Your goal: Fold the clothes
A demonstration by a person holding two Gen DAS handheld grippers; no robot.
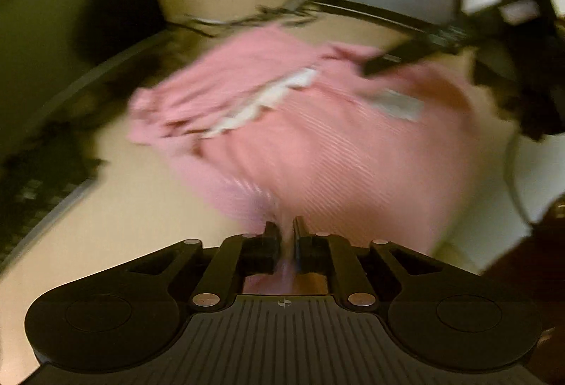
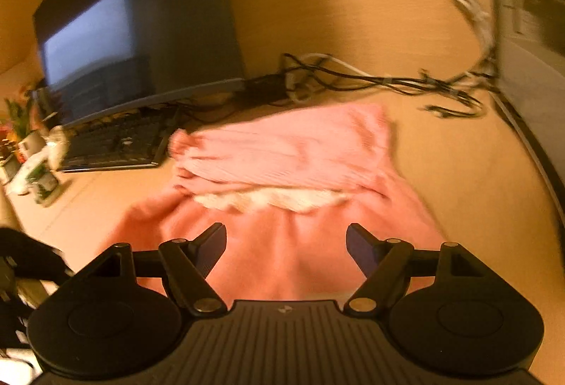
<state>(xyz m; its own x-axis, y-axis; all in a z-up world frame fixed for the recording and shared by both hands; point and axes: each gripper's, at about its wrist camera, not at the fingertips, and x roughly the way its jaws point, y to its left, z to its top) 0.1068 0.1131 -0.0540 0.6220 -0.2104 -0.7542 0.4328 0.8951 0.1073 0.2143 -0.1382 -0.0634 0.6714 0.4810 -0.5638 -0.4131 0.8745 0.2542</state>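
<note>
left claw (image 1: 285, 236) pinching pink garment (image 1: 300, 138) hem | right claw (image 2: 286, 252) gaping, hovering lower-centre | tip: keeping hem taut over tabletop (image 2: 353, 14)

Pink ribbed garment (image 2: 282, 155) with white lace trim (image 2: 272, 199), partly folded, rumpled on tabletop (image 2: 353, 14); my left claw (image 1: 286, 226) pinches its near edge.

I saw a light wooden desk (image 2: 353, 4). On it lay a pink garment (image 2: 282, 155), partly folded, with white trim showing. Left of it, by the right wrist view, sat a black keyboard (image 2: 116, 145) before a monitor (image 2: 134, 32). Tangled cables (image 2: 370, 78) lay behind the garment.
</note>
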